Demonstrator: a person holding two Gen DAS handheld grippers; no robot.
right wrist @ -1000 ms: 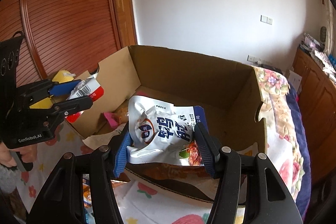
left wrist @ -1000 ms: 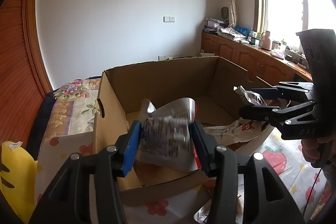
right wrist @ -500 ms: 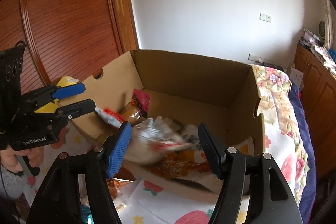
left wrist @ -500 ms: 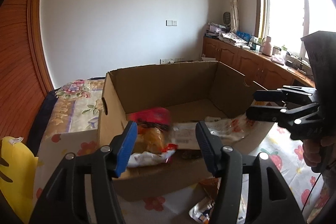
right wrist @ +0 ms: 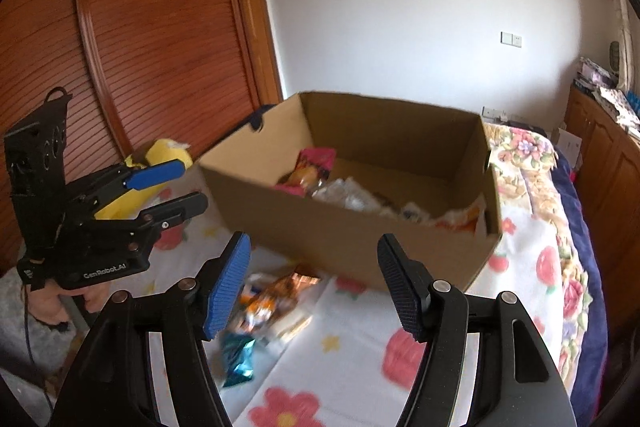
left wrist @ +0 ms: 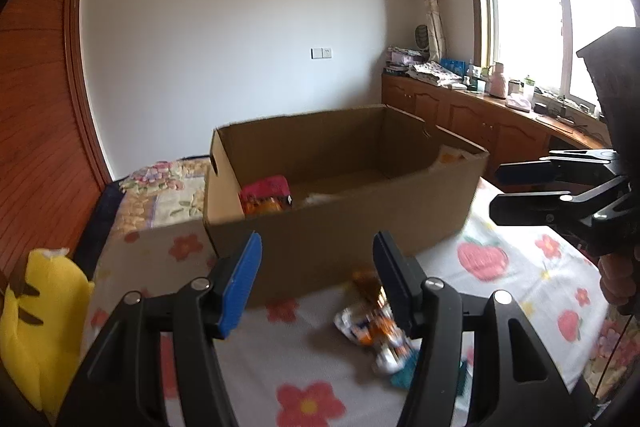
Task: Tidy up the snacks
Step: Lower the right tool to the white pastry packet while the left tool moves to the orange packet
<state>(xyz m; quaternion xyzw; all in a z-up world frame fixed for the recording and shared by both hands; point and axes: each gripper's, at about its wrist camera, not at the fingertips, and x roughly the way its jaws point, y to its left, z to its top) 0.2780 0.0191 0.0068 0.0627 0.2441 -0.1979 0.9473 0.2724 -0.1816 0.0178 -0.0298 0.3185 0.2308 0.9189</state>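
An open cardboard box (left wrist: 340, 227) (right wrist: 348, 231) stands on the flowered bedspread. Inside it lie a pink packet (left wrist: 266, 189) (right wrist: 316, 161) and white and orange packets (right wrist: 348, 195). Loose snack packets (left wrist: 372, 327) (right wrist: 272, 299) lie on the bed in front of the box, with a teal packet (right wrist: 240, 359) nearest. My left gripper (left wrist: 317, 253) (right wrist: 192, 185) hovers before the box's near wall, open and empty. My right gripper (right wrist: 314, 261) (left wrist: 496, 195) is also open and empty, above the loose packets.
A yellow plush toy (left wrist: 36, 315) (right wrist: 160, 155) sits at the bed's left. A wooden sliding door (right wrist: 140, 47) stands behind it. Wooden cabinets (left wrist: 480, 123) with clutter run under the window. A hand (right wrist: 52, 307) holds the left gripper's handle.
Each gripper held a snack packet over the box a second ago. Both let go, the packets dropped in, and both grippers drew back, so the box looks farther away.
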